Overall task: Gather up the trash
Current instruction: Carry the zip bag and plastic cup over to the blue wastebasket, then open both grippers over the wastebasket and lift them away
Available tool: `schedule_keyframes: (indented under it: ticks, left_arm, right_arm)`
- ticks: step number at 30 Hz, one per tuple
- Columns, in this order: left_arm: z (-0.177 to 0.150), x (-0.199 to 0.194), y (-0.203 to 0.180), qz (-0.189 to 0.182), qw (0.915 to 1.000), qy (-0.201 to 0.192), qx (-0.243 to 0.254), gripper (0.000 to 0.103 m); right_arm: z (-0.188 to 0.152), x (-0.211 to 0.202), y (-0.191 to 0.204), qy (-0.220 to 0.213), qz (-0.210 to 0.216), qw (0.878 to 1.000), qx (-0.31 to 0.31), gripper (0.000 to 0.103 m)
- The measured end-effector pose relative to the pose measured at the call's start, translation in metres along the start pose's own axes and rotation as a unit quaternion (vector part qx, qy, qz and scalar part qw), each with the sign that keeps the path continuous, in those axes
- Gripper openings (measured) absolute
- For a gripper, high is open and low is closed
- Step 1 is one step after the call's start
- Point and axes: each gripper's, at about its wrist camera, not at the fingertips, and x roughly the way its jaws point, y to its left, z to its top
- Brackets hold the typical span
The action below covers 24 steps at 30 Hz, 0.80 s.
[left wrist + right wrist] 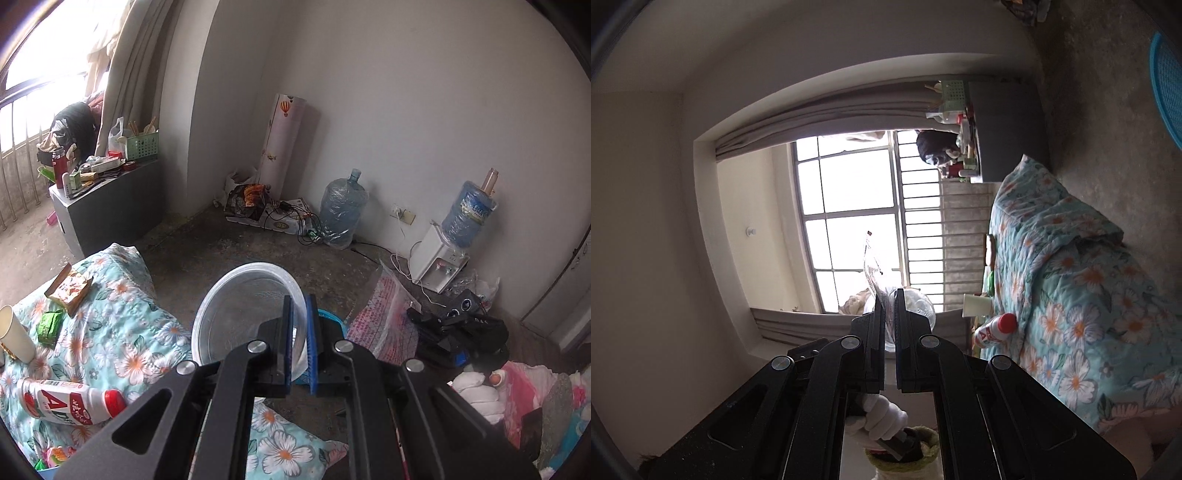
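Now the clear plastic lid sits pinched between the left fingers.

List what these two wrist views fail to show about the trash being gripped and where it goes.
- Left wrist view: the left gripper pinches a clear plastic bowl; its lower rim is hidden behind the fingers.
- Left wrist view: the blue basket is mostly hidden by the gripper; contents unseen.
- Right wrist view: the right gripper pinches a clear plastic wrapper, washed out against the window.
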Motion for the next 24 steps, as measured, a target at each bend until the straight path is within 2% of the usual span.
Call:
schedule_keyframes:
  ticks: [6,11,18,24]
  left_arm:
    - [0.003,0.055,-0.034,-0.021,0.9991,0.030,0.021,0.006]
    - [-0.001,0.113,-0.062,-0.041,0.9967,0.061,0.035,0.006]
    - [-0.010,0.207,-0.090,-0.065,0.9911,0.110,0.037,0.006]
    - [-0.023,0.287,-0.109,-0.067,0.9851,0.153,0.040,0.006]
  right_arm:
    - [0.021,-0.039,-0.017,-0.045,-0.015,0.999,0.007,0.003]
    - [0.042,-0.077,-0.036,-0.095,-0.062,0.993,0.012,0.003]
    - [0.074,-0.126,-0.079,-0.177,-0.155,0.971,0.034,0.003]
    - [0.098,-0.132,-0.129,-0.202,-0.228,0.950,0.067,0.003]
